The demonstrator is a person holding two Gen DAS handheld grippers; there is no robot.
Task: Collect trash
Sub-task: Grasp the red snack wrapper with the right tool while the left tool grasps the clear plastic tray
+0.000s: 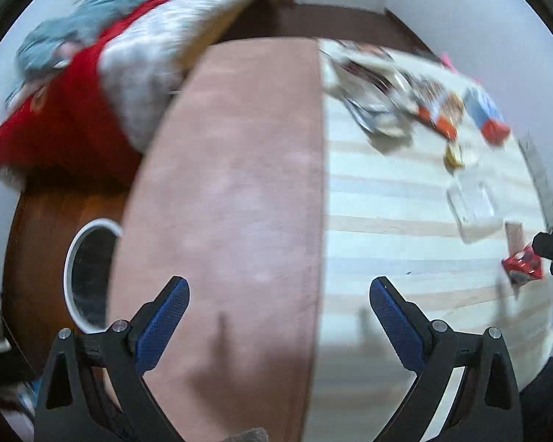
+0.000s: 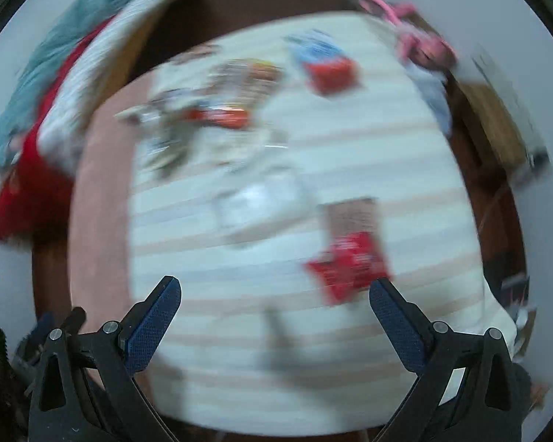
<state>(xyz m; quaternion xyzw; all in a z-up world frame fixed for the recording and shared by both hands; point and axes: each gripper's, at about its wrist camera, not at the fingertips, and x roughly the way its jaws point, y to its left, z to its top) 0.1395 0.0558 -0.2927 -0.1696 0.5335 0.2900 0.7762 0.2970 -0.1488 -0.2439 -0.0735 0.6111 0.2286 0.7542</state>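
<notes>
Both grippers, left [image 1: 279, 294] and right [image 2: 275, 293], are held with fingers spread wide and empty, readied for grasping. Wrappers are scattered over the striped cloth [image 2: 239, 294]; the nearest red wrapper [image 2: 350, 265] lies just beyond the right fingertips.

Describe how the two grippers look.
Left gripper and right gripper look alike: black angular plastic frames with triangular cut-outs, silver round pivot pins, and two fingers faced with dark blue textured pads. No cables, markings or sleeves can be made out.
</notes>
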